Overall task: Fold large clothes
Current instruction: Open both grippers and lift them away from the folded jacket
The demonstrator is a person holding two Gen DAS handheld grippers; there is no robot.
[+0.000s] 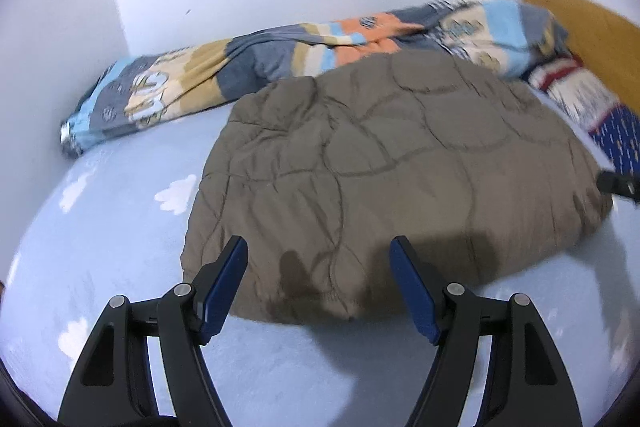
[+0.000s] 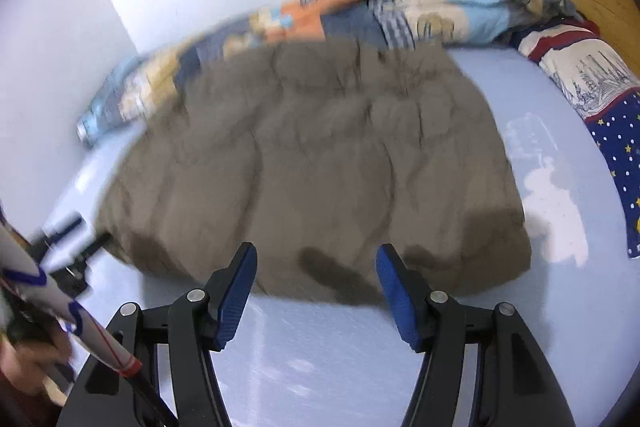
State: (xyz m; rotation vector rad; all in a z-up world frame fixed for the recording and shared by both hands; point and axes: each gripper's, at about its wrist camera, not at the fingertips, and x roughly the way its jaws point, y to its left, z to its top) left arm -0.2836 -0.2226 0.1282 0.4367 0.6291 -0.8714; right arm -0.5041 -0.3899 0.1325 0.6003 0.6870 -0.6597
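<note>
A brown quilted garment (image 1: 380, 167) lies folded into a thick pad on the pale blue bed sheet (image 1: 100, 227). In the left wrist view my left gripper (image 1: 320, 255) hovers over the garment's near edge, jaws open, nothing between the blue pads. The right wrist view shows the same garment (image 2: 320, 167), blurred by motion, with my right gripper (image 2: 316, 263) open above its near edge and empty. The left gripper (image 2: 68, 251) appears at the left of that view, past the garment's left corner. The right gripper's tip (image 1: 618, 183) shows at the left wrist view's right edge.
A patchwork blanket (image 1: 280, 63) is bunched along the white wall behind the garment. A pillow with a blue starred cover (image 2: 600, 107) lies at the right by a wooden headboard (image 1: 592, 27). A hand and a white sleeve (image 2: 24, 279) show at lower left.
</note>
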